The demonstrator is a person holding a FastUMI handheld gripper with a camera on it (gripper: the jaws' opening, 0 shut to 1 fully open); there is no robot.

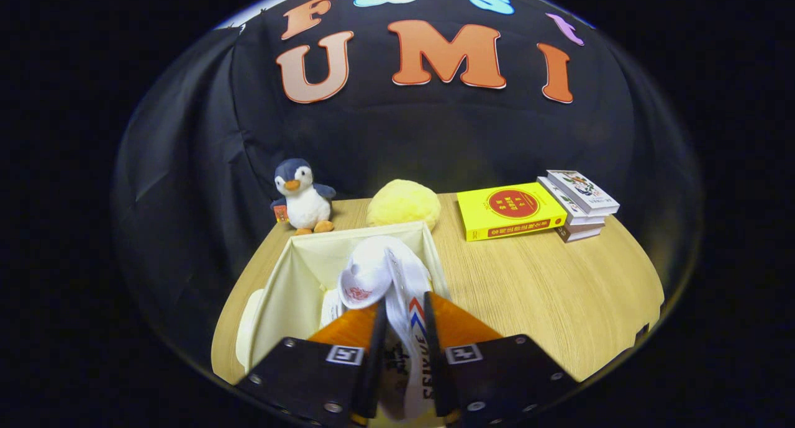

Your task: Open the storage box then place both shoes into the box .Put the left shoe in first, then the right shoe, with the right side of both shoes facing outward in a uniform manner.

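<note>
A white shoe [382,273] with red and blue marks is pinched between my two orange fingers, sole side turned to the right. My gripper [402,328] is shut on it and holds it over the open cream storage box [292,279]. The shoe's toe points away from me toward the box's far wall. Another white shoe [331,307] shows partly inside the box, left of the held one. The box's lid [247,325] lies flat beside its left wall.
A plush penguin [302,197] and a yellow fluffy ball [404,203] stand just beyond the box. A yellow book [510,210] and a small stack of books [577,204] lie at the far right of the wooden table [546,291].
</note>
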